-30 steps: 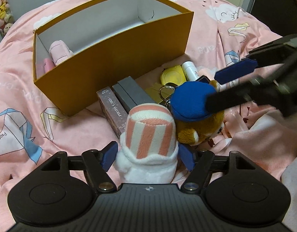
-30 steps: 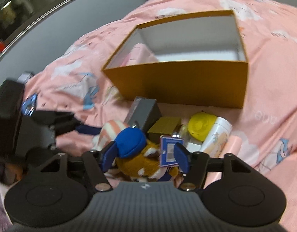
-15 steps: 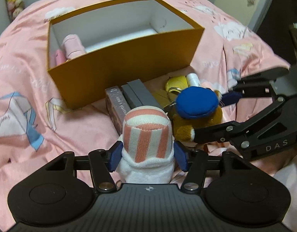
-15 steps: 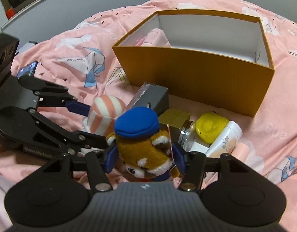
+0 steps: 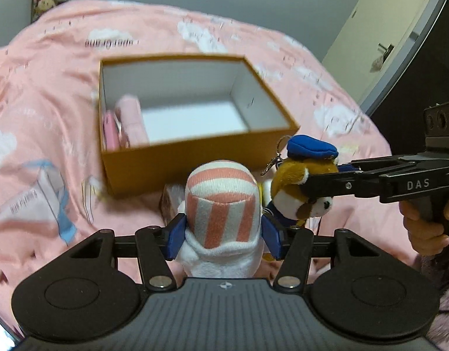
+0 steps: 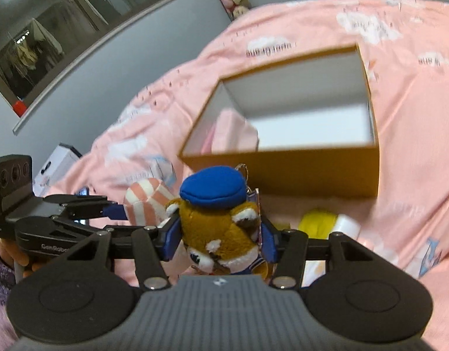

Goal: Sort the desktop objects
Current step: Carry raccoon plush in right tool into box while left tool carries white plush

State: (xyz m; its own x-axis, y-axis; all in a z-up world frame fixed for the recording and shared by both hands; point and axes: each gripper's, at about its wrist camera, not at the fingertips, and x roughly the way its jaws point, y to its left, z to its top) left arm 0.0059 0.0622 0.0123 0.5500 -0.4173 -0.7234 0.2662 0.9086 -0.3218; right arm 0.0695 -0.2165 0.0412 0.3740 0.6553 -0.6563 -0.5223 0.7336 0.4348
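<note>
Plushies [image 5: 223,210] held — orange box [image 5: 195,158] just beyond, 2 pink items [image 5: 127,122] inside.

Quick count: two plush toys, one striped pink-and-white plush [image 5: 223,204] and one brown bear keychain [image 6: 221,228] in a blue cap. One orange box [image 5: 195,158] on the bed, with two pink items [image 5: 125,125] inside. One yellow round thing [image 6: 318,222], one white tube [image 6: 347,225]. Two tools, left tool [image 5: 223,234] and right tool [image 6: 220,241].
</note>
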